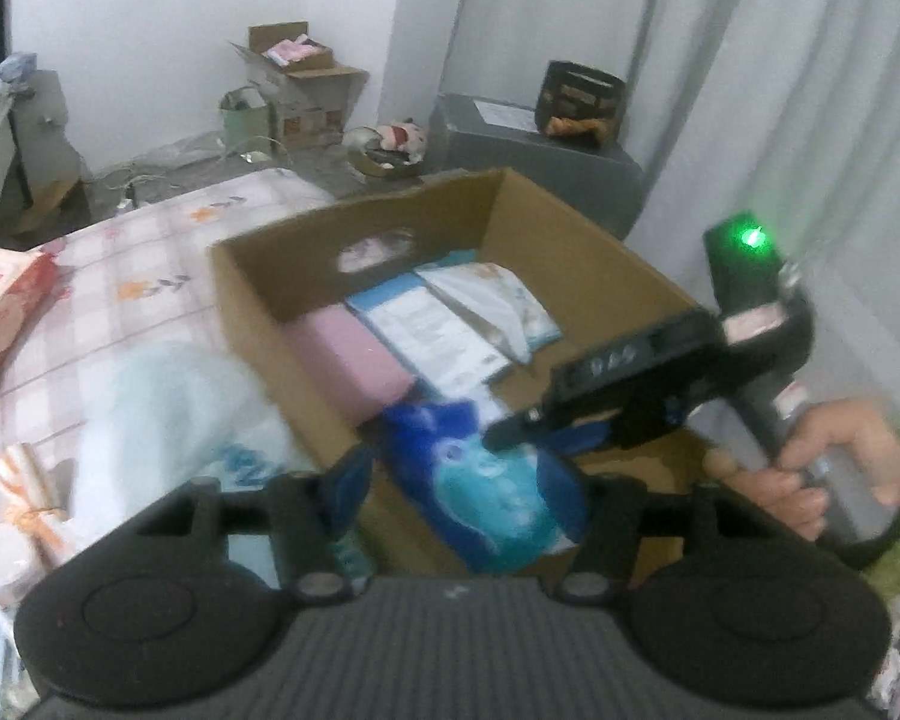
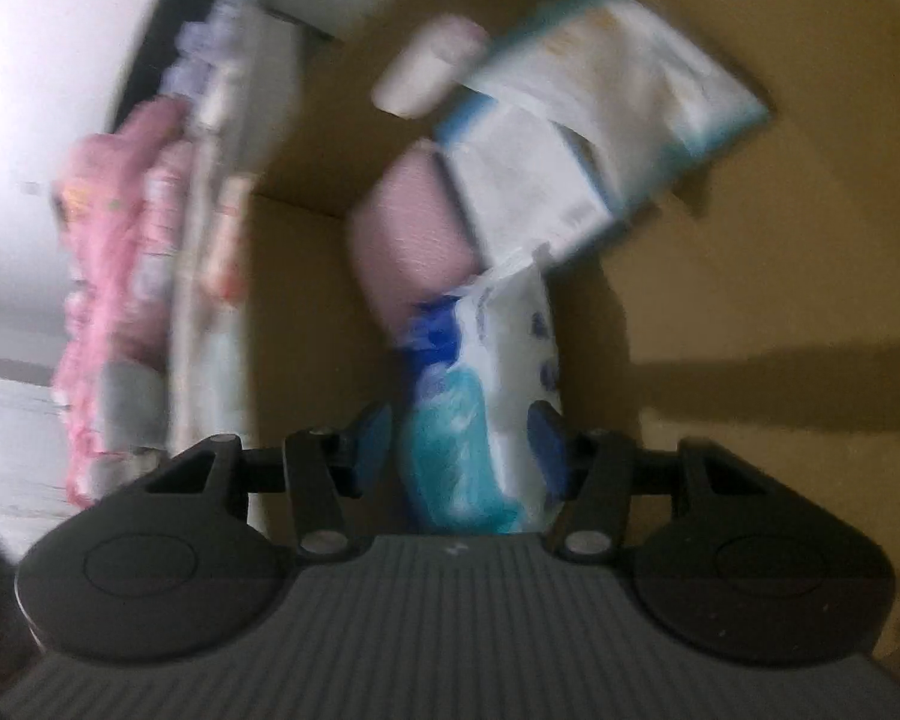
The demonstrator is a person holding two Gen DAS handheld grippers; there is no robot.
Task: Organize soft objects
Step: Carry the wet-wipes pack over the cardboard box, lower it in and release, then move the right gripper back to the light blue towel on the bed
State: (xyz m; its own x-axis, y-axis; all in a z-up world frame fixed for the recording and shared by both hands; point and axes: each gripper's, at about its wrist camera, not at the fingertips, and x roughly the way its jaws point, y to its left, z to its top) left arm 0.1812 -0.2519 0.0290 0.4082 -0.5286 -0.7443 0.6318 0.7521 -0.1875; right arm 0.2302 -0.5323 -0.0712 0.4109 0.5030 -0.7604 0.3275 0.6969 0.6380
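Both fisheye views are dim, soft and motion-blurred, worst in the right wrist view; dark shadows fall inside the cardboard box (image 2: 750,276).

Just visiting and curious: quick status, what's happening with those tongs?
Right tongs clamped on blue-and-white soft pack, over cardboard box. Left tongs open, pack between them. Box floor beside packed items looks free.

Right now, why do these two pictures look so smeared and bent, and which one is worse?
Right wrist view: heavy motion smear, the blue-and-white soft pack between the fingers and the brown cardboard box both streaked. Left wrist view: milder blur, fisheye bending the pale curtains, and a green light glaring on the other gripper.
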